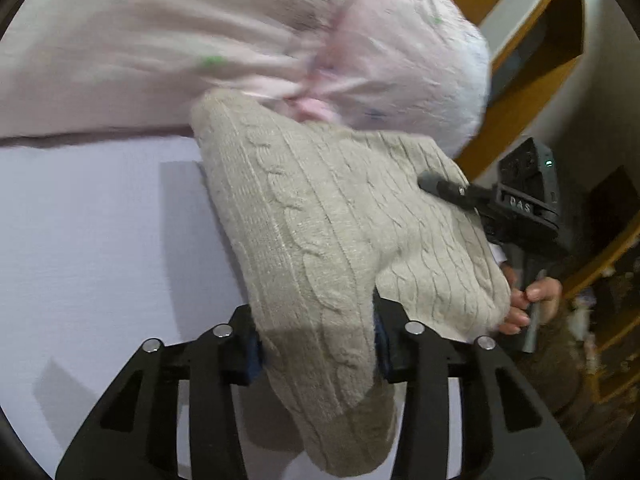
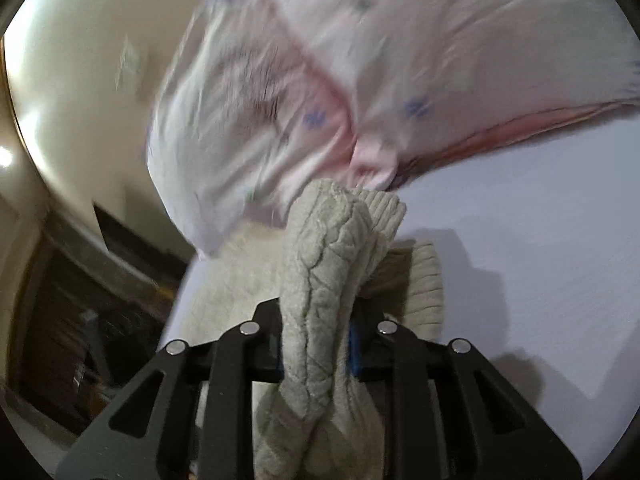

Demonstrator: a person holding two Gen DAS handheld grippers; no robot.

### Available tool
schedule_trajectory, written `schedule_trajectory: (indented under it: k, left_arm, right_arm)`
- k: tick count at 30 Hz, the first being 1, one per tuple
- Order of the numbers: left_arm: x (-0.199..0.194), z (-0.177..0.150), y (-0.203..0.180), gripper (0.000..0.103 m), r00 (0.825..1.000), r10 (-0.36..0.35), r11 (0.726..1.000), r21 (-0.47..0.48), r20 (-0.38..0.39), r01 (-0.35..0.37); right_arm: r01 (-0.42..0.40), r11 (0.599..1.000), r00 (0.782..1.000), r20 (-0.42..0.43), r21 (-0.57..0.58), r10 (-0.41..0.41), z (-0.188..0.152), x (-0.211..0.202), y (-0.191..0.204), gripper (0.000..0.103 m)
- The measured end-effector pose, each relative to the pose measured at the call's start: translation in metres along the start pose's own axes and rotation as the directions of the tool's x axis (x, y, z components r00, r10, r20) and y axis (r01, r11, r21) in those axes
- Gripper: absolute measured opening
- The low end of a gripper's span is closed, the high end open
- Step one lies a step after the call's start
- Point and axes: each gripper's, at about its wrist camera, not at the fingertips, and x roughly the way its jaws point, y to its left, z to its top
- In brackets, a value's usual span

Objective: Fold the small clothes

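The left gripper [image 1: 316, 344] pinches a bunched fold of the beige cable-knit sweater [image 1: 320, 216] between its blue-padded fingers [image 1: 248, 356], the jaws held apart only by the thickness of the knit squeezed between them. The right gripper [image 2: 316, 344] does likewise, clamped on a thick rolled ridge of the same sweater [image 2: 320, 280], which rises out of its jaws and ends in a ribbed cuff or hem at the far end. In the left wrist view the right gripper [image 1: 430, 182] also shows at the right, its dark fingertip pressed against the sweater's far right edge, with the person's hand [image 1: 536, 300] on its handle just below. The sweater is lifted off the pale lilac table surface [image 1: 100, 232], hanging slack between the two grips and casting a shadow on the surface. Just beyond it, touching its far edge, lies a blurred pink garment with small purple and green prints [image 2: 400, 80], draped across the far side of the surface. The table's right edge runs close under the sweater; beyond it stand wooden shelves [image 1: 532, 60]. Bare table surface [image 2: 540, 240] spreads on the side of the sweater away from that edge
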Motion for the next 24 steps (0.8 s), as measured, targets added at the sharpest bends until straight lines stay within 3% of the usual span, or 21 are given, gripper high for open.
schedule_trajectory:
  k: [2,3,5,7,9,10,12,13,15,18,19,20,22,24]
  left_arm:
    - [-0.017,-0.003,0.015,0.056,0.993,0.113,0.993,-0.025,0.034,-0.112]
    - [-0.027,-0.004,0.019,0.068,0.989,0.132,0.991,-0.030,0.063,-0.131]
    - [-0.055,-0.008,0.016,0.078,0.965,0.210,0.978,-0.030,0.155,-0.208]
    - [-0.070,-0.013,0.009,0.083,0.956,0.209,0.977,-0.015,0.204,-0.211]
    - [-0.075,-0.021,-0.004,0.083,0.960,0.174,0.983,0.017,0.221,-0.183]
    - [-0.074,-0.026,-0.011,0.085,0.963,0.155,0.985,0.043,0.222,-0.168]
    - [-0.063,-0.032,-0.030,0.085,0.969,0.134,0.982,0.103,0.206,-0.157]
    - [-0.055,-0.033,-0.039,0.085,0.971,0.140,0.977,0.130,0.192,-0.167]
    - [-0.046,-0.038,-0.050,0.085,0.972,0.160,0.969,0.162,0.175,-0.189]
    - [-0.052,-0.050,-0.050,0.085,0.970,0.172,0.968,0.150,0.174,-0.199]
    - [-0.055,-0.054,-0.049,0.085,0.968,0.183,0.968,0.139,0.171,-0.207]
    - [-0.058,-0.060,-0.046,0.086,0.966,0.200,0.968,0.120,0.164,-0.221]
    - [-0.062,-0.073,-0.041,0.097,0.958,0.244,0.964,0.071,0.148,-0.257]
    - [-0.059,-0.085,-0.040,0.100,0.941,0.317,0.946,0.026,0.114,-0.322]
  right_arm:
    - [0.127,0.990,0.992,0.005,-0.054,-0.127,-0.004,0.006,0.014,0.040]
    - [0.171,0.983,0.984,0.052,-0.069,-0.168,-0.008,-0.004,0.021,0.044]
    - [0.136,0.989,0.982,0.139,-0.060,-0.126,-0.020,-0.034,0.029,0.060]
    - [0.047,0.997,0.990,0.133,-0.067,-0.038,-0.035,-0.054,0.034,0.061]
    - [0.042,0.995,0.996,0.083,-0.095,-0.034,-0.048,-0.051,0.046,0.059]
    - [0.087,0.988,0.996,0.037,-0.129,-0.083,-0.057,-0.042,0.054,0.058]
    - [0.224,0.958,0.974,0.022,-0.178,-0.224,-0.064,-0.025,0.057,0.005]
    - [0.288,0.947,0.957,0.064,-0.145,-0.282,-0.062,-0.022,0.050,0.007]
    - [0.276,0.961,0.958,0.089,-0.036,-0.272,-0.054,-0.027,0.026,0.007]
    - [0.254,0.966,0.964,0.095,-0.051,-0.248,-0.060,-0.035,0.028,0.012]
    - [0.257,0.965,0.962,0.105,-0.057,-0.250,-0.064,-0.040,0.030,0.028]
    - [0.261,0.963,0.960,0.126,-0.062,-0.252,-0.072,-0.050,0.037,0.062]
    - [0.254,0.965,0.954,0.184,-0.073,-0.237,-0.092,-0.075,0.047,0.101]
    - [0.263,0.959,0.951,0.197,-0.106,-0.239,-0.109,-0.079,0.059,0.101]
